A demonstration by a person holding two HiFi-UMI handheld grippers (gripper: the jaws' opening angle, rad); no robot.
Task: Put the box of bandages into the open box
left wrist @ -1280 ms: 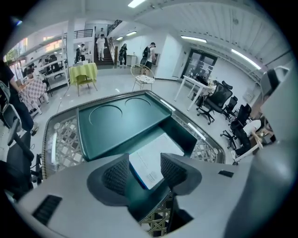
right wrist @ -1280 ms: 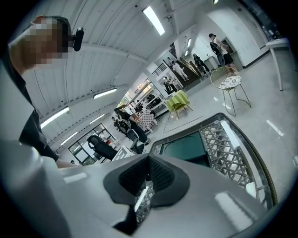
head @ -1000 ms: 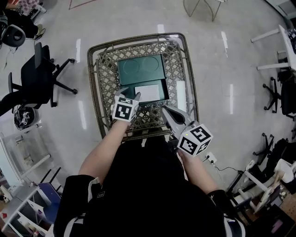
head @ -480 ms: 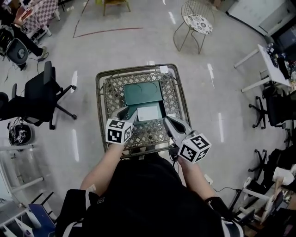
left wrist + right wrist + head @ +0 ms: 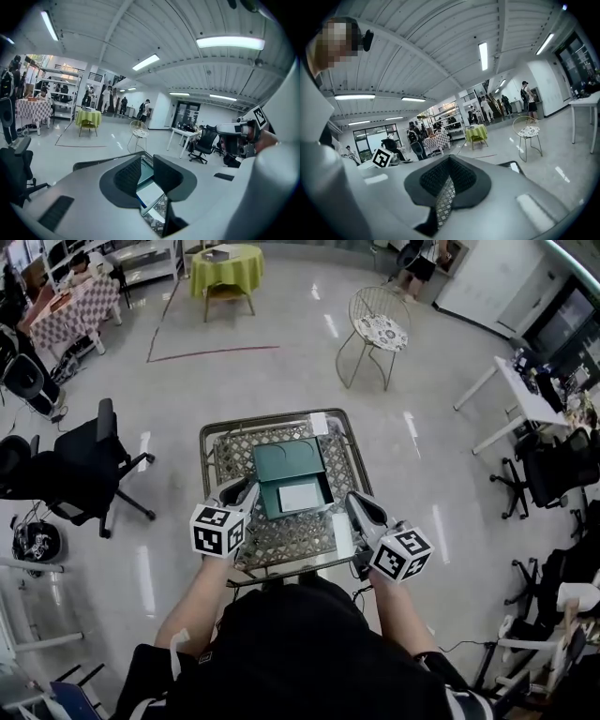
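**Bandages lying in the box; both grippers hanging clear**

The box of bandages [image 5: 301, 496] is lying flat inside the green open box [image 5: 289, 463] on the wicker table [image 5: 281, 542]. It is filling the tray at the 6 o'clock side of the raised lid. Judging from that, the placing step is looking finished and the withdrawal is in hand. The next move is probably calling for little more than keeping both tools off the box; closing the lid is not part of the task as worded.

The left gripper [image 5: 241, 491] is hanging at about 8 o'clock from the open box, apart from it. Its jaws have just been closing and are now standing partly apart. Nothing is sitting between them: in the left gripper view the white bandage box is only showing through the gap, well beyond the pads.

The right gripper [image 5: 357, 505] is hanging at about 4 o'clock from the box, touching nothing. Its jaws are pressing together on nothing, with only a sliver of wicker showing through the slit.
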